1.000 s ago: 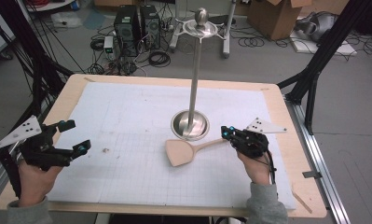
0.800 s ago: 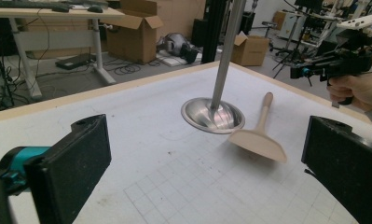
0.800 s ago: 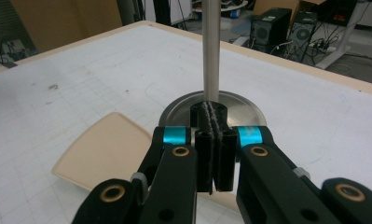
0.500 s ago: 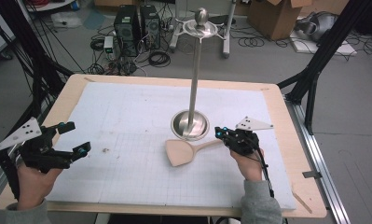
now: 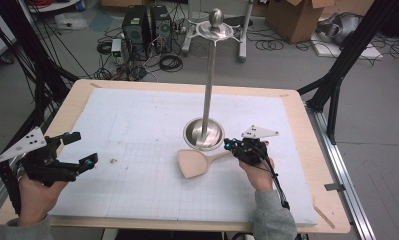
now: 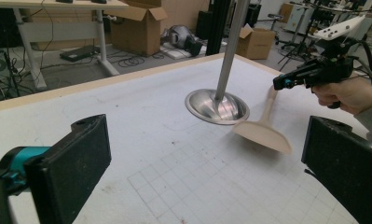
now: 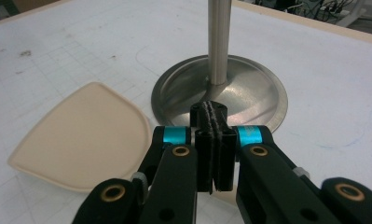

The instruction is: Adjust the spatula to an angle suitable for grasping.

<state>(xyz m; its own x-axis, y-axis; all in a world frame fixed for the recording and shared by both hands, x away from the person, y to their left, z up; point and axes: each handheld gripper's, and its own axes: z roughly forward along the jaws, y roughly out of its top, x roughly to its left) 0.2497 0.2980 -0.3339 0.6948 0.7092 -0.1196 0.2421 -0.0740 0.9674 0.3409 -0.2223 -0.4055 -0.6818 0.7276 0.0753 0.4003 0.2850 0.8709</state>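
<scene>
Spatula (image 5: 196, 162) lies just ahead of my right claw (image 5: 233, 146), its broad wooden blade flat on the white mat (image 5: 137, 130) and its handle running back under my jaws. Since a second ago this claw has slid in from the table's right side and dropped lower, so that its tips now hang over the handle's end, where before they stood apart from it. My jaws are pressed together, pad against pad, with nothing between them; in the right gripper view the blade (image 7: 81, 140) sits ahead and to my left, and the steel stand's round base (image 7: 221, 95) directly ahead, close beyond my tips. Whether my tips already touch the handle I cannot tell, since my own linkage hides it.

What this means, as I judge it: I have arrived, but closed jaws cannot take a handle. I would need to part them, straddle the handle and then close.

My left claw (image 5: 77, 150) has kept its place at the near left corner, well apart from the spatula, its jaws standing wide with nothing in them; from there the spatula (image 6: 263, 128) lies far ahead, touching or nearly touching the stand's base (image 6: 216, 106).
</scene>
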